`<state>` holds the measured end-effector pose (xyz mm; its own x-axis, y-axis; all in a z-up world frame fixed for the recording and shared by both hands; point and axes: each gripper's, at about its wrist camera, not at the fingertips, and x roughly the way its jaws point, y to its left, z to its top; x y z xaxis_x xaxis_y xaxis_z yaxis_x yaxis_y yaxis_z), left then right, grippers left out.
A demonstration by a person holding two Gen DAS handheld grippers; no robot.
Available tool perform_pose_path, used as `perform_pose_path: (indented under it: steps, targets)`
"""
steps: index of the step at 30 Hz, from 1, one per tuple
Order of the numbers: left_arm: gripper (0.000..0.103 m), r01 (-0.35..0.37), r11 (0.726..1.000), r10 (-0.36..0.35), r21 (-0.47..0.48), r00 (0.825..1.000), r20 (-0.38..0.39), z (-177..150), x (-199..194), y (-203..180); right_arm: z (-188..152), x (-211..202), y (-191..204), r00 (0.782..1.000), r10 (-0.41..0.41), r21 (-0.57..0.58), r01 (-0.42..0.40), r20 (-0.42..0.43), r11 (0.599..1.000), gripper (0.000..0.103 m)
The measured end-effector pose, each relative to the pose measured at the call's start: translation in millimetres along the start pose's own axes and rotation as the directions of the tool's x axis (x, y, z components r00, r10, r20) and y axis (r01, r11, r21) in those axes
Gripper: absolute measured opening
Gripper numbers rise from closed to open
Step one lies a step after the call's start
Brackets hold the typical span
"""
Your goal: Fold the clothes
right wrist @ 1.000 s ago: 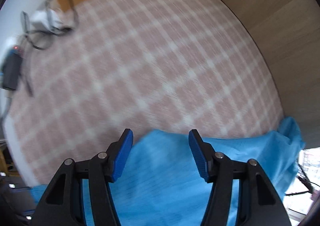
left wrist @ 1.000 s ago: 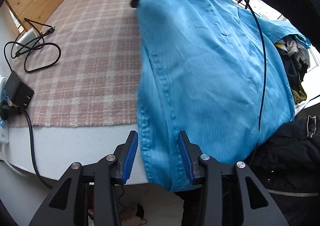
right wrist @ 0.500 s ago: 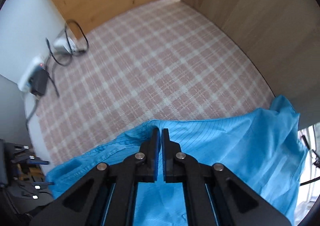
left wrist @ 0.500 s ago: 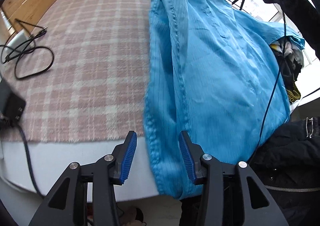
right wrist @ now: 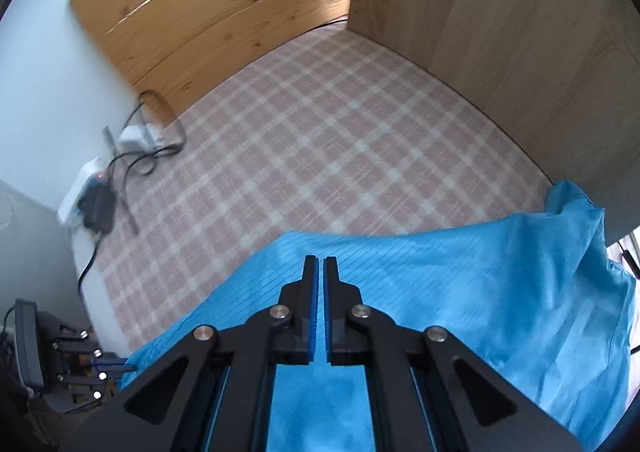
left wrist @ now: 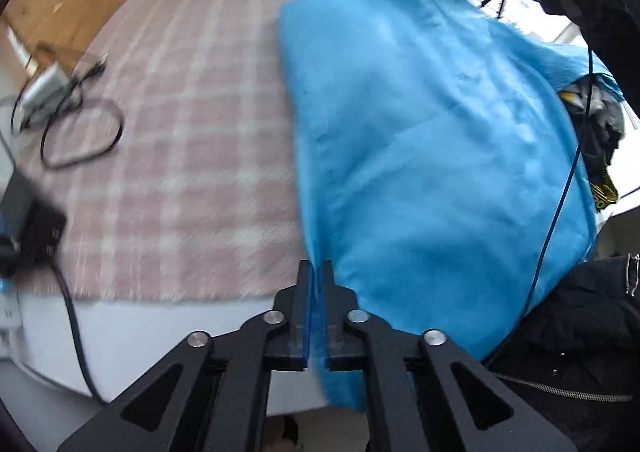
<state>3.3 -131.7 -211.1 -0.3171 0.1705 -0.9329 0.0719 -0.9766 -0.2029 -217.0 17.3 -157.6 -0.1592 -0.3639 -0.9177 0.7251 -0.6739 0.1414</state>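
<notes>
1. Our left gripper has just been closing and now pinches the near edge of the blue garment at the front edge of the bed.
2. Our right gripper is clamped together on the garment's far edge, holding it above the plaid blanket.
3. The garment covers the bed's right side.
4. Black cables lie by the blanket's left edge.
</notes>
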Motion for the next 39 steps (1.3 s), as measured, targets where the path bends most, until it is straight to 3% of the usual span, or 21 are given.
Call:
perform_pose_path:
  steps: [3, 10, 13, 16, 17, 21, 26, 31, 33, 37, 39]
  targets:
    - [0.019, -0.024, 1.0, 0.024, -0.002, 0.999, 0.021, 0.6, -12.8, 5.4, -15.3, 7.8, -30.7, 1.0, 0.017, 0.109, -0.016, -0.002, 0.994, 0.003]
    - [0.019, -0.022, 0.997, 0.017, 0.08, 0.997, 0.072, 30.9, -38.8, -9.3, -101.9, 33.2, -85.5, 0.992, 0.034, 0.265, 0.0, -0.124, 0.964, 0.004]
    - [0.02, -0.009, 0.99, -0.002, 0.14, 0.997, 0.082, 48.3, -38.9, -20.6, -126.3, -0.7, -108.7, 0.998, 0.058, 0.36, -0.044, -0.028, 0.932, 0.006]
    - [0.02, 0.023, 0.985, -0.035, 0.173, 0.997, 0.071, 60.7, -30.2, -29.8, -156.5, -50.4, -135.6, 0.996, 0.015, 0.448, -0.052, 0.086, 0.892, 0.024]
    - [0.02, 0.037, 0.983, -0.049, 0.178, 0.997, 0.064, 63.1, -26.7, -32.0, -167.1, -65.1, -143.3, 0.994, -0.019, 0.467, -0.032, 0.105, 0.884, 0.025]
    - [0.02, 0.071, 0.972, -0.077, 0.223, 0.997, 0.022, 58.0, -17.8, -39.5, -217.5, -117.3, -171.0, 0.98, -0.157, 0.546, 0.066, 0.123, 0.835, 0.025]
    - [0.02, 0.101, 0.969, -0.105, 0.228, 0.994, 0.006, 50.4, -14.5, -46.5, -284.4, -149.7, -178.9, 0.975, -0.159, 0.622, 0.029, 0.154, 0.783, 0.025]
    - [0.02, 0.055, 0.988, -0.061, 0.147, 0.998, 0.033, 22.2, -25.6, -42.1, -309.7, -117.8, -139.2, 0.987, -0.047, 0.564, -0.047, 0.151, 0.824, 0.025]
    - [0.02, 0.035, 0.994, -0.04, 0.1, 0.998, 0.056, -0.3, -37.5, -35.6, -306.6, -95.5, -111.2, 0.989, 0.047, 0.505, -0.112, 0.139, 0.856, 0.025]
    - [0.02, -0.013, 1.0, 0.014, -0.015, 0.997, 0.082, -57.7, -54.6, -30.6, -291.4, -56.7, -40.1, 0.988, 0.132, 0.304, -0.149, 0.077, 0.941, 0.025]
    - [0.02, -0.037, 0.997, 0.043, -0.072, 0.995, 0.086, -89.1, -58.7, -31.1, -285.9, -39.2, -4.2, 0.983, 0.179, 0.21, -0.185, 0.044, 0.96, 0.025]
